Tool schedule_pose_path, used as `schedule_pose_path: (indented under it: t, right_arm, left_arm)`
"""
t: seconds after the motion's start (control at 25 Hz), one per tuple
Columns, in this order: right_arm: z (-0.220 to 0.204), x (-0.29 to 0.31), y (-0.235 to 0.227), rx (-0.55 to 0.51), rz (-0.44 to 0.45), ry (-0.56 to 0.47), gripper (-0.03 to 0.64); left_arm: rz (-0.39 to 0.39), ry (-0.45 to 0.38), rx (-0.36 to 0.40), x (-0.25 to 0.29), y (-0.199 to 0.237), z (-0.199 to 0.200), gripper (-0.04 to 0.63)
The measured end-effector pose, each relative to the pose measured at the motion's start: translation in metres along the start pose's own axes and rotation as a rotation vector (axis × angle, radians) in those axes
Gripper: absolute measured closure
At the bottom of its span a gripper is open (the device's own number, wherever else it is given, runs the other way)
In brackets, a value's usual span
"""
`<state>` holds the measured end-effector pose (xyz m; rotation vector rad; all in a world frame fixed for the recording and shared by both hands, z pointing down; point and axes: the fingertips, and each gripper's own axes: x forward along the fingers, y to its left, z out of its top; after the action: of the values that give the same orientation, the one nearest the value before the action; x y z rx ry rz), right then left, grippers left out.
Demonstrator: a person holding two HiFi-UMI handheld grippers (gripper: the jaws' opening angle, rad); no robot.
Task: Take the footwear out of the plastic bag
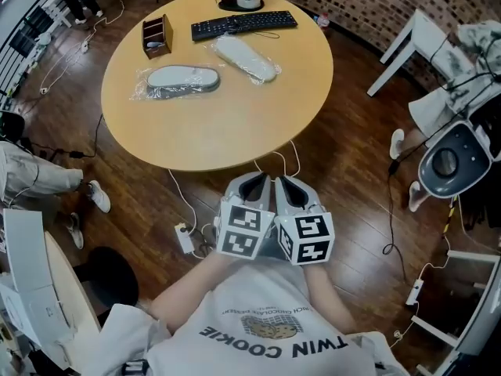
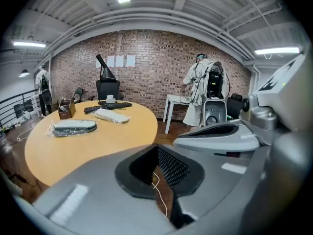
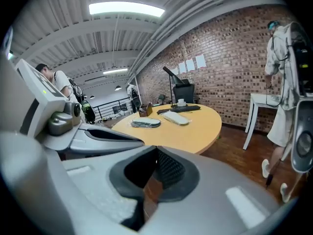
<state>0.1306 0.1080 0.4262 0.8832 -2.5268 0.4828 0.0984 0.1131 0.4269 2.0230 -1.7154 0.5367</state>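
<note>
Progress: we judge the task not yet begun; neither piece of footwear is out of its wrapping
Grey slipper (image 1: pixel 182 79): lies flat on the left part of the round table (image 1: pixel 235 131), just below the wooden organiser (image 1: pixel 156 35); it sits wholly inside the left bag (image 1: pixel 141 86), whose crinkled plastic spreads out past its left end
Pale slipper (image 1: pixel 245 57): lies slantwise to the right of the grey one and apart from it; it is wrapped in the right bag (image 1: pixel 210 45), just below the keyboard (image 1: pixel 243 24); we cannot tell whether bag and keyboard touch
Left gripper (image 1: pixel 252 180): held close to our body, over the floor (image 1: pixel 352 171) and short of the table edge; its own view shows the jaws clenched together with nothing between them
Right gripper (image 1: pixel 291 182): just beside the left one, pointing toward the table; its jaws are likewise pressed together and empty; both claws are well apart from the bags
Left to do: everything; we reckon we must reach over the table, pin one bag with one claw and draw the slipper out with the other; then the same for the second bag
</note>
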Motion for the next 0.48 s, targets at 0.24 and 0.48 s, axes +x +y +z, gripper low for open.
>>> schedule_pose_path:
  t: [0.24, 0.48]
  right_arm:
    - [0.019, 0.023, -0.020, -0.023, 0.045, -0.010, 0.615]
    - [0.040, 0.050, -0.027, -0.035, 0.069, -0.020, 0.615]
  left_arm:
    - [0.043, -0.015, -0.014, 0.027, 0.011, 0.018, 0.589]
    - [0.083, -0.021, -0.012, 0.042, 0.036, 0.035, 0.589]
